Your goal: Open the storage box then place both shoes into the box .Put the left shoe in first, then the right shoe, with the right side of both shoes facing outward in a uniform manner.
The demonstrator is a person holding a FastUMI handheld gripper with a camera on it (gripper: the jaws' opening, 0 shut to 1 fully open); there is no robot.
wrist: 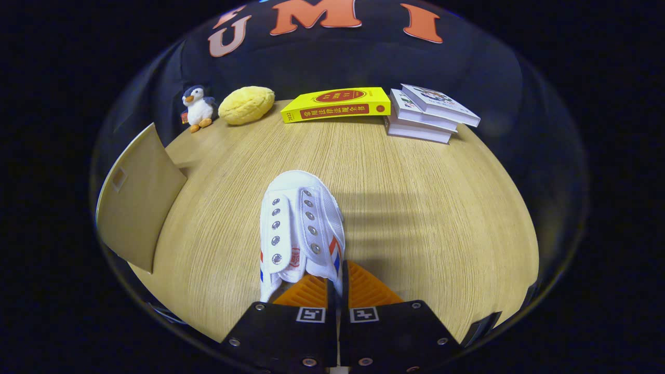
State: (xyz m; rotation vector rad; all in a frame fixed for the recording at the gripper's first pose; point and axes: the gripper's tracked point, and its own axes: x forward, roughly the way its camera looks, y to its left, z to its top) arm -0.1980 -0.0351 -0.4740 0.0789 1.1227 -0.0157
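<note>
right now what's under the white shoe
The white shoe hangs pinched in the hand-held gripper, fingers closed on its collar. Beneath it lie the wooden table and a shadow. The table directly below the shoe is hidden.

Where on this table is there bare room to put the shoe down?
The widest bare wood lies beyond the gripper, which is shut on the white shoe, between it and the back row, and off to the shoe's right. The back edge is crowded: penguin toy, yellow plush, yellow book, book stack. The cardboard flap borders the left.
</note>
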